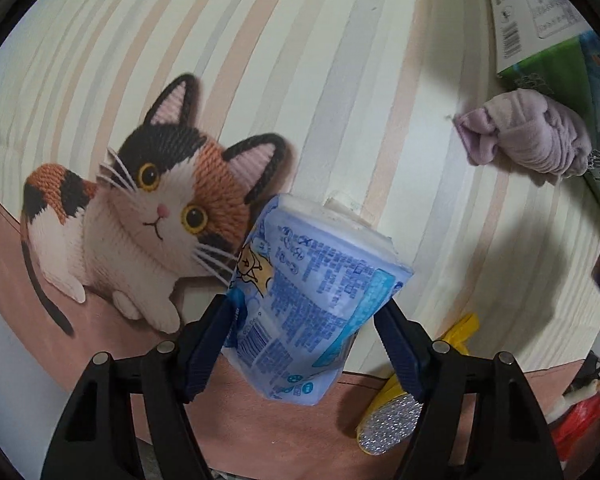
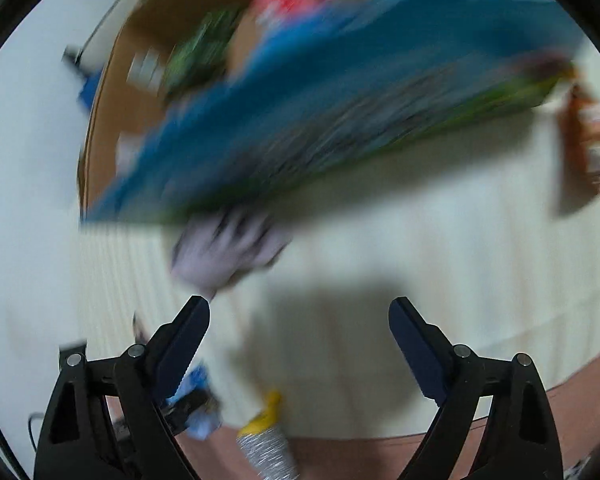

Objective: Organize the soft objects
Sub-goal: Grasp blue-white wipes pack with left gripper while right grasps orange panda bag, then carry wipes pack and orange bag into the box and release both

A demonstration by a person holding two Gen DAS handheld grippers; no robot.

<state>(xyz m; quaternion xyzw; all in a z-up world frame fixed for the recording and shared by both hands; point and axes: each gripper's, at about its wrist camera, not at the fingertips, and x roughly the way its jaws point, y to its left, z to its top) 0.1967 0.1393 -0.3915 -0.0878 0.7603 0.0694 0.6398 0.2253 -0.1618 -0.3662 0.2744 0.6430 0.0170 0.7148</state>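
Note:
My left gripper [image 1: 304,316] is shut on a blue and white soft tissue pack [image 1: 308,300] and holds it above the striped mat [image 1: 340,80]. A crumpled lilac cloth [image 1: 528,132] lies on the mat at the upper right, against a green and blue pack [image 1: 580,64]. In the blurred right wrist view my right gripper [image 2: 300,312] is open and empty, just short of the lilac cloth [image 2: 224,248], which lies under the edge of the large blue and green pack [image 2: 320,112].
A cat picture [image 1: 140,216] is printed on the mat at the left. A yellow and silver glittery item [image 1: 400,408] lies at the mat's near edge, also in the right wrist view [image 2: 264,440]. A red item [image 1: 576,420] and a brown cardboard box [image 2: 120,92] sit nearby.

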